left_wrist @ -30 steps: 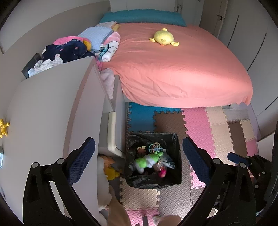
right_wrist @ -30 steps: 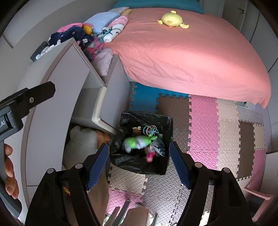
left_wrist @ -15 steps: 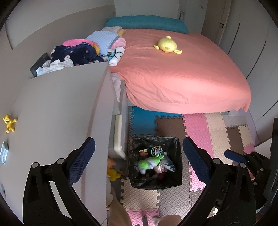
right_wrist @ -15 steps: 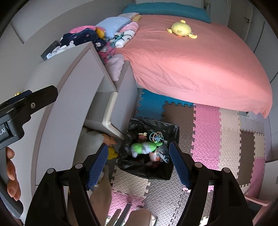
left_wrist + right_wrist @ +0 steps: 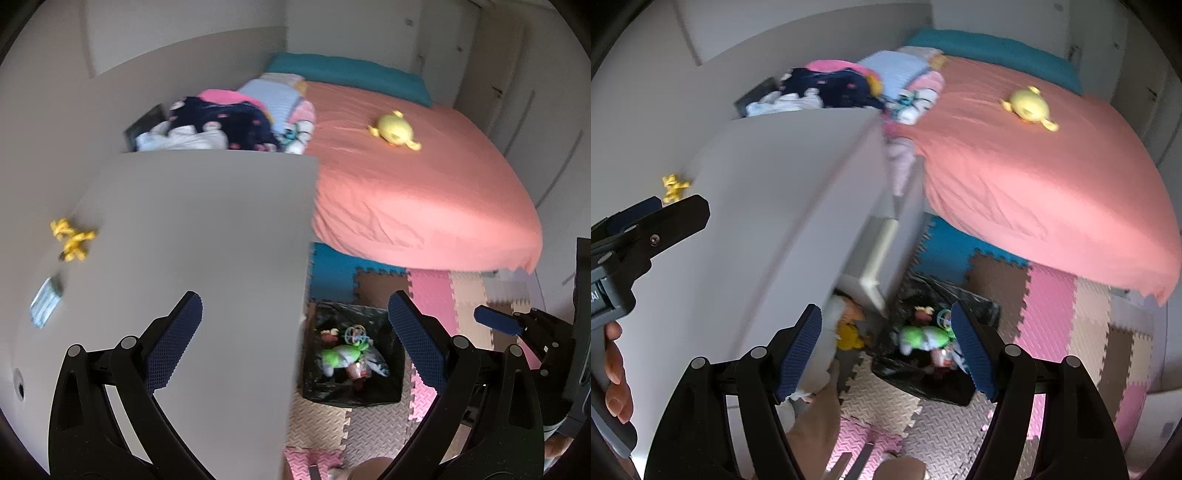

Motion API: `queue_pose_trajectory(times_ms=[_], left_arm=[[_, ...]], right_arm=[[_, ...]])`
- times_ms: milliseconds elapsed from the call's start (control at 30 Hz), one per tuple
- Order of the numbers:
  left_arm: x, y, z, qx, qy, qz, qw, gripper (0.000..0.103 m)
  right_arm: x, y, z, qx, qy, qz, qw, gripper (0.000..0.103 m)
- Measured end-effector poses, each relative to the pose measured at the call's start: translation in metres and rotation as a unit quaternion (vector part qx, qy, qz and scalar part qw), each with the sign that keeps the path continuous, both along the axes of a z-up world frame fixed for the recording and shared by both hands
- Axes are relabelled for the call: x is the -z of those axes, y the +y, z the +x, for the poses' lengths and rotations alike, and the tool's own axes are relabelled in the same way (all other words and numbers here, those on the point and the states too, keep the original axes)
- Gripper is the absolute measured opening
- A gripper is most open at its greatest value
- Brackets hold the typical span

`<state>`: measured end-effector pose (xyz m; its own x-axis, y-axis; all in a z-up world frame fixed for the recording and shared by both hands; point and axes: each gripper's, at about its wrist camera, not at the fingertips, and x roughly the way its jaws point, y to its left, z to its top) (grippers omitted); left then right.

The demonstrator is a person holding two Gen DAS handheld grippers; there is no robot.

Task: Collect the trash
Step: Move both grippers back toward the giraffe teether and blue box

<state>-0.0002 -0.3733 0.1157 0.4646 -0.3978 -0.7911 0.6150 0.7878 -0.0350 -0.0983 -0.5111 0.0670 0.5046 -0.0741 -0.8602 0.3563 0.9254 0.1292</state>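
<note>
Both tongs, left (image 5: pixel 295 339) and right (image 5: pixel 886 350), gape empty above the bin (image 5: pixel 351 369), free for the yellow scrap (image 5: pixel 72 240) on the surface (image 5: pixel 192 240).

I log a grey desk top (image 5: pixel 192 236) under and ahead-left of the tool. Small yellow toy figure (image 5: pixel 72 238) lies on it, far left; a pale blue packet (image 5: pixel 46 306) sits nearer, also left. Ahead-right: a bed with a salmon sheet (image 5: pixel 424 192), a yellow plush (image 5: pixel 395 129) on top, a teal pillow (image 5: pixel 347 74) at the far end. Heap of clothes (image 5: pixel 221 125) beyond the desk edge. Foam puzzle mats (image 5: pixel 1052 314) cover the floor, below-right.
</note>
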Motion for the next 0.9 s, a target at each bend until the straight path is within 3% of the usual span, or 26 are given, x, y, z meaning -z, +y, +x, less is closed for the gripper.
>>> queue_pose_trajectory(times_ms=[300,567,900], left_arm=[[-0.008,0.097,0.039,-0.055,-0.007,0.014,0.9984,0.097],[-0.007,0.193,0.093,-0.127,0.008,0.006,0.9918,0.097],[0.017,0.267,0.153,-0.142,0.049,0.009,0.9886,0.097]], right_arm=[[-0.020,0.078,0.062,-0.084,-0.009,-0.009,0.996,0.073],[-0.018,0.141,0.123,-0.142,-0.003,-0.001,0.990,0.073],[-0.014,0.206,0.209,-0.193,0.007,0.003,0.981,0.073]])
